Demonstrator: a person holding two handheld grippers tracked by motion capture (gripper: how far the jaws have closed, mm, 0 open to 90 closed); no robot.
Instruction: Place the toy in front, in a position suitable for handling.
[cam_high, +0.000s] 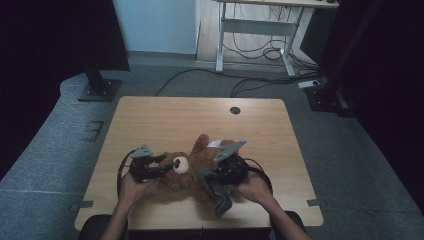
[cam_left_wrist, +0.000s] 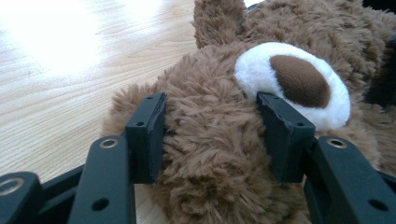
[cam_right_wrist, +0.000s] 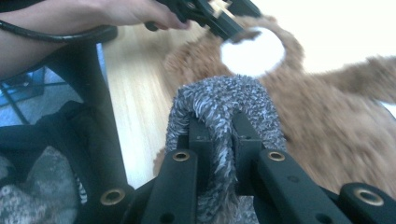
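Brown teddy bear lying flat near the middle of the counter, toward the near edge, white muzzle up. Left gripper at the bear's head, jaws pinching the fur at the head beside the muzzle, pads pressed into the plush on both sides. Right gripper just right of the bear's body, jaws pressed nearly together on a grey fuzzy cloth, cloth looped over the jaw tips and hanging down toward the near edge. Small white tag showing at the bear's far side; writing on it too small to read. No brand or readable lettering anywhere else.

Wide bare wood on the far half of the counter, up to a round cable hole by the far edge. Open strips also at left and right of the bear. Little room between bear and near edge, taken up by both hands. Grey floor around the counter, cables trailing on the floor beyond the far edge.
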